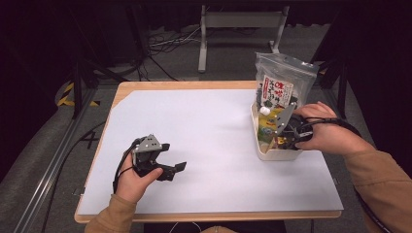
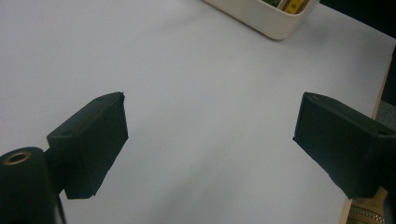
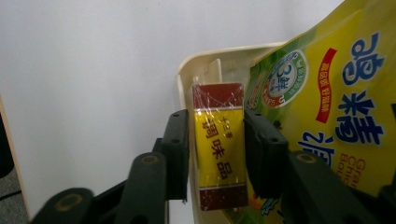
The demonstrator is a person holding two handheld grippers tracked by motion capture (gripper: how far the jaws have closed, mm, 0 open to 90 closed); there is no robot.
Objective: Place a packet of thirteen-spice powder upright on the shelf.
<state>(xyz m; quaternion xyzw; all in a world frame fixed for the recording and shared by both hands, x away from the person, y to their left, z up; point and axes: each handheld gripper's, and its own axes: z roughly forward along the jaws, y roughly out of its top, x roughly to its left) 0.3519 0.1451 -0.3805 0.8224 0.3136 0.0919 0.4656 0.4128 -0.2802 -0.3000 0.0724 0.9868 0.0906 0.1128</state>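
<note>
My right gripper [image 3: 216, 128] reaches into the near end of a cream plastic bin [image 3: 186, 70] and is shut on a small yellow and dark-red box [image 3: 218, 154] wrapped in clear film. The box stands upright against the bin's end wall, beside a large yellow packet [image 3: 327, 98]. From above, the right gripper [image 1: 282, 137] sits over the bin [image 1: 279, 154] at the table's right side. My left gripper [image 1: 174, 156] rests low over the white mat [image 1: 209, 141] at the front left, and the left gripper [image 2: 210, 121] has its jaws wide open with nothing between them.
A tall clear bag [image 1: 283, 77] with dark contents and a printed label stands at the bin's far end. The bin's corner [image 2: 268, 21] lies ahead of the left gripper. The table's wooden edge [image 1: 209, 216] runs along the front.
</note>
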